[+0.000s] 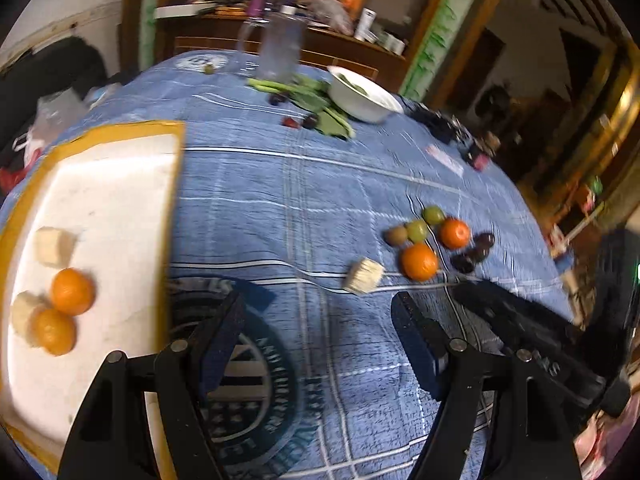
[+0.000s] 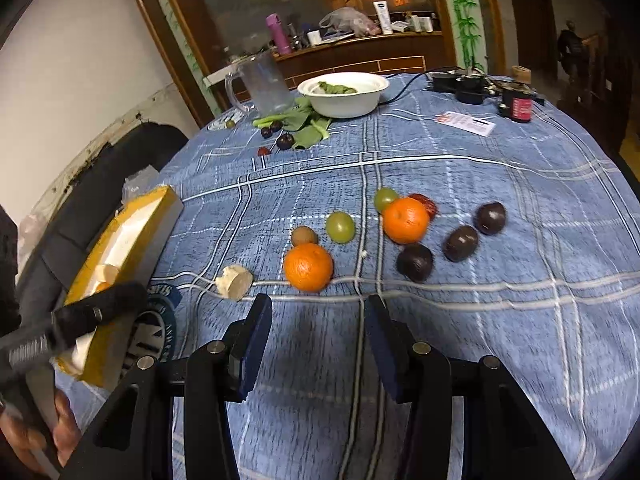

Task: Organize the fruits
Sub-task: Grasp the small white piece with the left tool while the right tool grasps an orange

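A yellow-rimmed white tray [image 1: 120, 136] lies at the left and holds two oranges [image 1: 72, 291] and pale banana chunks [image 1: 52, 246]. On the blue checked cloth lie two more oranges [image 2: 308, 267], two green fruits [image 2: 340, 227], a kiwi [image 2: 304, 236], three dark plums [image 2: 460, 243] and a banana chunk [image 2: 234, 282]. My left gripper [image 1: 320, 316] is open and empty over the cloth beside the tray. My right gripper [image 2: 318, 320] is open and empty just short of the nearer orange. The right gripper's body shows in the left wrist view [image 1: 520, 328].
A white bowl [image 2: 344, 98] with greens, a clear jug [image 2: 264, 82], leafy greens [image 2: 304, 124] and small dark fruits [image 2: 285, 141] sit at the far side. Cables and a card [image 2: 466, 122] lie at the far right. A cluttered wooden sideboard stands behind.
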Demonstrator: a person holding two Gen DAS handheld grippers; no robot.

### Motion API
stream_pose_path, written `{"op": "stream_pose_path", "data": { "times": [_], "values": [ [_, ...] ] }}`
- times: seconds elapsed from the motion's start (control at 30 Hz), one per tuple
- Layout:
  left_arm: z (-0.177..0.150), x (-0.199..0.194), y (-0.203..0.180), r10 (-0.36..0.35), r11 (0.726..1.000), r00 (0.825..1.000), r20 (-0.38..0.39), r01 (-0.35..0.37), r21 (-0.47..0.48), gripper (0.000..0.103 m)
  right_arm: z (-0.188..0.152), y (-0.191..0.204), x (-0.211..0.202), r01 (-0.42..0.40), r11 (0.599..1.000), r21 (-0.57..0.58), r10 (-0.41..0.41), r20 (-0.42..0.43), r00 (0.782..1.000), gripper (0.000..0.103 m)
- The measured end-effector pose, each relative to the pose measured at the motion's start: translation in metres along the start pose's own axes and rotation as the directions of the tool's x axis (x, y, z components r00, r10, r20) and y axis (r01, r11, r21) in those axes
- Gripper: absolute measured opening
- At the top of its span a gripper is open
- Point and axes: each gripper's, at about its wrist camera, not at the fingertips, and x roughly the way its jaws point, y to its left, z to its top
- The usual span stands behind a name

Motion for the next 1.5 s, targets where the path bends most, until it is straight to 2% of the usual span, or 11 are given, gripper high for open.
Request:
{"op": "stream_pose_path", "data": {
  "times": [0.23, 0.33, 0.4, 0.57, 0.7, 0.9, 1.1, 1.2, 1.3, 1.37, 1.5],
  "values": [
    [0.003, 0.029, -0.01, 0.036, 0.997, 0.999, -0.002, -0.036, 0.075, 0.074, 0.018, 0.006, 0.041, 0.033, 0.998, -0.06, -0.034, -0.014, 0.999, 0.051],
    [0.005, 0.045, -0.014, 0.022, 0.996, 0.999, -0.024, -0.02, 0.088, 0.07, 0.02, 0.005, 0.052, -0.005, 0.998, -0.058, 0.004, -0.022, 1.0, 0.051],
    [0.007, 0.052, -0.017, 0.002, 0.995, 1.0, -0.027, 0.001, 0.104, 0.052, 0.019, 0.006, 0.055, -0.018, 0.998, -0.065, 0.016, -0.022, 1.0, 0.051],
    [0.015, 0.063, -0.012, -0.089, 0.993, 0.996, -0.022, 0.09, 0.08, 0.047, 0.021, -0.005, 0.06, -0.088, 0.996, -0.011, 0.088, -0.038, 0.995, 0.051],
    [0.012, 0.068, -0.008, -0.133, 0.989, 0.991, -0.029, 0.135, 0.06, 0.046, 0.021, -0.002, 0.061, -0.139, 0.99, -0.023, 0.138, -0.059, 0.989, 0.038],
    [0.013, 0.067, -0.014, -0.145, 0.987, 0.989, -0.01, 0.146, 0.067, 0.044, 0.018, 0.001, 0.056, -0.11, 0.993, -0.036, 0.109, -0.046, 0.993, 0.038],
    [0.006, 0.067, -0.043, -0.1, 0.975, 0.995, 0.017, 0.095, 0.199, 0.047, 0.023, -0.006, 0.037, -0.03, 0.999, -0.037, 0.032, 0.045, 0.998, 0.038],
    [0.005, 0.068, -0.049, -0.108, 0.97, 0.994, 0.016, 0.102, 0.221, 0.047, 0.023, -0.006, 0.036, -0.051, 0.998, -0.031, 0.052, 0.041, 0.998, 0.038],
    [0.008, 0.07, -0.038, -0.112, 0.979, 0.994, 0.012, 0.108, 0.171, 0.027, 0.023, -0.005, 0.036, -0.054, 0.998, -0.028, 0.055, 0.043, 0.998, 0.038],
    [0.01, 0.072, -0.029, -0.114, 0.985, 0.993, 0.009, 0.112, 0.129, 0.019, 0.023, -0.006, 0.036, -0.052, 0.998, -0.022, 0.053, 0.042, 0.998, 0.038],
    [0.012, 0.072, -0.027, -0.118, 0.987, 0.993, 0.01, 0.116, 0.113, 0.018, 0.021, -0.009, 0.039, -0.05, 0.999, -0.008, 0.05, 0.033, 0.998, 0.038]
  ]
}}
